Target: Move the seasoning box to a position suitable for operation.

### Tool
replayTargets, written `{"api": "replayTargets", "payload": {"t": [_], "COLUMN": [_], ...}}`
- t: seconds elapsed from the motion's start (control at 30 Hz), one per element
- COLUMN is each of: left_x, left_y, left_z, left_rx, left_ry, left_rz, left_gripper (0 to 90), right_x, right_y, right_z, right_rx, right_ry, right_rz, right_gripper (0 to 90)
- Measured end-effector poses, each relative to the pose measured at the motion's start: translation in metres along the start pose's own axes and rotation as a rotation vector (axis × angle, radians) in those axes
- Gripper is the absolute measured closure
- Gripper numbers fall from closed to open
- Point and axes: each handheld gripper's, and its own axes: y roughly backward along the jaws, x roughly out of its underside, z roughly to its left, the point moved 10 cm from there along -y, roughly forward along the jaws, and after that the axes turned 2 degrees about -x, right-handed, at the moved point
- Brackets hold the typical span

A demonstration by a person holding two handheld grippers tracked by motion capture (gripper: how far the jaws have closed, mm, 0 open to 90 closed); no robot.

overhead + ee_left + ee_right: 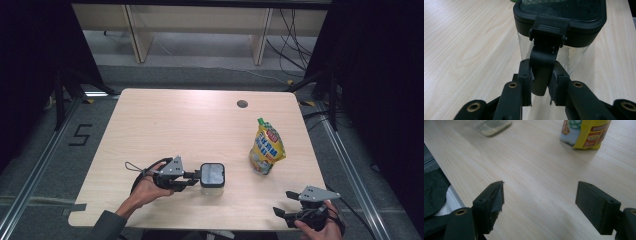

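Observation:
A clear container (212, 176) with a black clip-on lid (560, 15) stands near the table's front middle. My left gripper (196, 176) lies level at the container's left side. In the left gripper view its jaws (541, 82) are shut on the black latch flap (543, 62) that hangs down from the lid's edge. A yellow stand-up pouch (267, 146) with a green cap stands upright to the right of the container. My right gripper (280, 212) rests at the table's front right corner, open, with bare tabletop between its jaws (540, 200).
The light wooden table (165, 125) has a round cable hole (242, 104) near its far edge. From the right gripper view the pouch (586, 132) and the container's base (492, 125) stand farther off. Dark floor and cables surround the table.

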Motion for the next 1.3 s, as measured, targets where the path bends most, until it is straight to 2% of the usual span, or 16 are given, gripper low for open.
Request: {"api": "replayTargets", "payload": {"t": [0.17,0.27,0.33,0.37,0.67,0.7,0.8,0.83,0.93,0.97,1.07,1.13,1.17,1.2,1.23,1.3], "left_x": [0.0007,0.0021,0.0018,0.0017,0.001,0.0011,-0.0006,-0.0012,-0.0019,-0.0008,0.0003,-0.0012,-0.0012,-0.0018,-0.0026,-0.0044], "left_y": [0.0008,0.0019,0.0019,0.0019,0.0017,0.0019,0.0008,0.0009,0.0004,0.0001,0.0003,-0.0016,-0.0022,-0.003,-0.0019,-0.0004], "left_z": [-0.0048,-0.0053,-0.0054,-0.0068,-0.007,-0.006,-0.0079,-0.0073,-0.0078,-0.0088,-0.0063,-0.0066,-0.0055,-0.0042,-0.0038,-0.0024], "left_rx": [-0.007,-0.004,-0.001,-0.005,0.012,0.012,0.011,0.017,0.017,0.018,0.01,0.001,-0.001,-0.007,-0.022,-0.045], "left_ry": [-0.001,-0.025,-0.035,-0.023,-0.03,-0.047,-0.017,-0.033,-0.035,-0.02,-0.029,0.01,0.035,0.037,0.031,0.036], "left_rz": [0.013,0.028,0.024,0.02,0.011,0.013,-0.005,-0.002,0.0,0.003,0.009,-0.004,0.003,0.007,0.014,0.012], "left_gripper": [73.3,73.2,73.2,73.2,73.2,73.2,73.2,73.3,73.2,73.2,73.2,72.8,70.6,62.0,57.7,46.5], "right_x": [0.0001,0.0003,0.0003,0.0003,0.0002,0.0002,0.0,0.0001,0.0006,0.0009,0.0011,0.0014,0.0015,0.0014,0.0011,0.0014], "right_y": [-0.0004,-0.0003,-0.0002,-0.0003,-0.0005,-0.0005,-0.0006,-0.0006,-0.0006,-0.0004,-0.0008,-0.0009,-0.0008,-0.0008,-0.0003,-0.0001], "right_z": [-0.0003,-0.0004,-0.0004,-0.0004,0.0002,0.0001,0.0008,0.0007,0.0003,0.0008,-0.0012,-0.0028,-0.003,-0.0015,-0.0035,-0.0031], "right_rx": [-0.001,0.001,0.002,0.002,-0.002,-0.002,-0.009,-0.009,-0.011,-0.012,-0.012,-0.006,-0.004,-0.013,0.0,-0.004], "right_ry": [0.0,0.001,0.001,0.001,0.003,0.002,-0.002,-0.001,-0.003,-0.012,-0.001,0.006,0.007,-0.003,0.008,-0.005], "right_rz": [-0.001,0.002,0.002,0.002,0.001,0.001,-0.005,-0.005,-0.004,-0.003,-0.002,0.0,0.001,-0.002,-0.005,-0.006], "right_gripper": [23.9,23.9,24.0,23.9,24.0,24.0,23.9,23.9,23.9,23.9,24.0,24.0,23.9,23.9,23.9,23.9]}}
